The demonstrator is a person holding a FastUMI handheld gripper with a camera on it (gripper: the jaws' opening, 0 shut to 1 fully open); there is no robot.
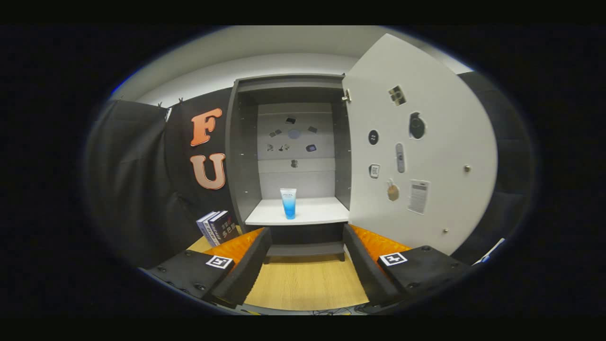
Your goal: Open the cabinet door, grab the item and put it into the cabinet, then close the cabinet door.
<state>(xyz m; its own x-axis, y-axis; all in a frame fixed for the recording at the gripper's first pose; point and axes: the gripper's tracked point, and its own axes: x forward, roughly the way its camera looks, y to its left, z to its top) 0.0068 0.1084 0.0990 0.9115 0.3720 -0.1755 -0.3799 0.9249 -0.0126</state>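
Note:
The grey cabinet [244, 156] stands straight ahead on the wooden table, and its white door [426, 142] is swung wide open to the right. A blue and white tube [288, 202] stands upright on the white shelf [312, 213] inside, near the shelf's front edge. My gripper [307, 246] is open, its two black and orange fingers [246, 265] spread wide just short of the cabinet's base. Between them lies only bare table. The tube is beyond the fingertips, slightly left of centre.
Two or three dark books [218, 227] lean against the cabinet's left side on the wooden table [303, 284]. The open door carries several stickers and a small knob [467, 168] near its outer edge. Black cloth walls close in left and right.

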